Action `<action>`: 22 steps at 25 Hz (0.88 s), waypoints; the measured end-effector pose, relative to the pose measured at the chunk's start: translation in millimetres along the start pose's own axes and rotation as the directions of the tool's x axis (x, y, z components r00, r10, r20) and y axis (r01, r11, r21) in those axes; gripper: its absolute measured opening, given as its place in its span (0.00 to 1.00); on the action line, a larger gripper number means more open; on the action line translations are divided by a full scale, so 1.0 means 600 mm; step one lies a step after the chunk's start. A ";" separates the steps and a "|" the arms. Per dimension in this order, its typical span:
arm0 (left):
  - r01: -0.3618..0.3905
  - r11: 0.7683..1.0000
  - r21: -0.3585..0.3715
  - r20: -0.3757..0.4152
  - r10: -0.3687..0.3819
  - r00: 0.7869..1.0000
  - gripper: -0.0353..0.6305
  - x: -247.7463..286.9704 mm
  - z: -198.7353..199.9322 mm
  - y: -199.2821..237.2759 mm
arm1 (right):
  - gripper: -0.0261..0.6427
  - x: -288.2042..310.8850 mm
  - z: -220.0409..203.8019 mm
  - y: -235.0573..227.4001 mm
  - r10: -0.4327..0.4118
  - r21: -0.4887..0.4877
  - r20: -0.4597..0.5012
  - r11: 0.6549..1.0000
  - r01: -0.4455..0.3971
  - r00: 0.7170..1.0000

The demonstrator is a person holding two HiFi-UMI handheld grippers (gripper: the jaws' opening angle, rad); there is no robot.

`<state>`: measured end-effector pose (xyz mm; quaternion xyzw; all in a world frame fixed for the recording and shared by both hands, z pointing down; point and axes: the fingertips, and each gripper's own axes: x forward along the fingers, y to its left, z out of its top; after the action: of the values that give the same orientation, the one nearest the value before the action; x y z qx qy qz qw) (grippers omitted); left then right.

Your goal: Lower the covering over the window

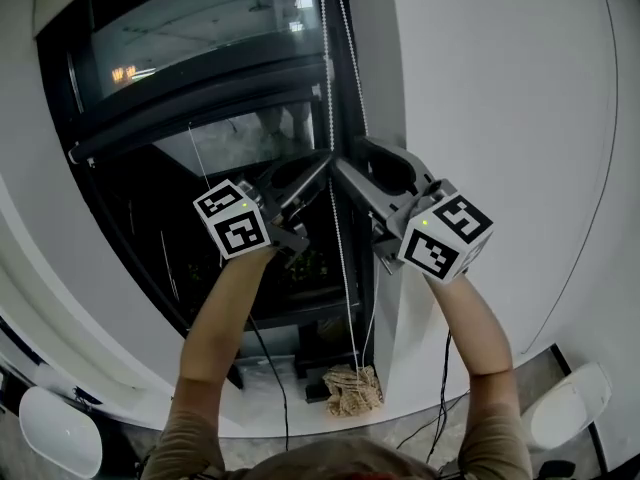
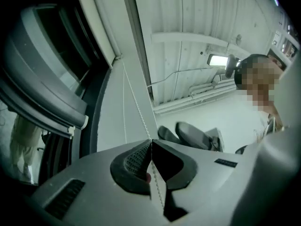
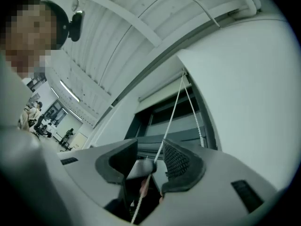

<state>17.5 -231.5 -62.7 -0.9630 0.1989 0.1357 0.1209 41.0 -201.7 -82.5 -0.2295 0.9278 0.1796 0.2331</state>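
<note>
The left gripper (image 2: 151,142) is pressed together, pinching the bead chain (image 2: 137,103), which runs up from its tips along the window frame. The right gripper (image 3: 150,147), just beside it, is spread, with 1 strand passing between its jaws. The blind (image 1: 200,33) hangs above both grippers, covering only the upper part of the window (image 1: 230,143).
</note>
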 end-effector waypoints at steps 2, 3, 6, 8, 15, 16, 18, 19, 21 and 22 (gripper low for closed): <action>0.019 1.000 -0.019 0.003 -0.019 1.000 0.09 -0.008 -0.023 -0.008 | 0.27 0.037 0.009 -0.025 -0.045 -0.012 -0.032 0.999 0.045 0.998; 0.027 0.999 -0.025 0.006 -0.027 1.000 0.09 -0.012 -0.032 -0.013 | 0.27 0.057 0.003 -0.035 -0.059 -0.012 -0.066 0.998 0.059 0.996; 0.040 0.999 -0.017 0.031 -0.039 0.999 0.09 -0.032 -0.041 -0.020 | 0.09 0.083 -0.018 -0.036 -0.079 0.010 -0.130 0.997 0.081 0.988; 0.034 0.999 0.003 0.089 -0.034 0.995 0.09 -0.050 -0.024 -0.015 | 0.06 0.063 -0.020 -0.028 -0.098 0.013 -0.118 0.995 0.100 0.988; 0.062 0.998 -0.027 0.136 -0.058 0.989 0.31 0.015 0.090 0.030 | 0.06 0.045 -0.083 0.004 -0.039 0.020 -0.191 0.999 0.044 0.981; 0.065 0.997 -0.030 0.127 -0.060 0.990 0.17 0.023 0.092 0.025 | 0.06 0.045 -0.083 0.005 -0.028 0.042 -0.188 0.998 0.036 0.982; 0.040 0.999 -0.026 0.115 -0.036 0.993 0.09 0.021 0.082 0.021 | 0.06 0.034 -0.082 0.016 -0.001 0.058 -0.189 0.998 0.012 0.982; 0.028 0.999 -0.017 0.106 -0.026 0.994 0.09 0.015 0.070 0.018 | 0.06 0.027 -0.084 0.024 0.013 0.051 -0.193 0.999 -0.003 0.981; 0.006 1.000 0.022 0.073 -0.008 0.997 0.09 0.004 0.036 0.014 | 0.06 0.013 -0.093 0.039 0.039 0.022 -0.208 0.999 -0.035 0.977; 0.001 1.000 0.031 0.062 -0.003 0.998 0.09 -0.001 0.020 0.012 | 0.06 0.008 -0.098 0.046 0.048 -0.002 -0.220 0.999 -0.050 0.974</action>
<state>11.4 -234.3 -74.7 -0.9567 0.1960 0.1621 0.1418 2.9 -206.4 -30.0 -0.2258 0.9525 0.1625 0.1238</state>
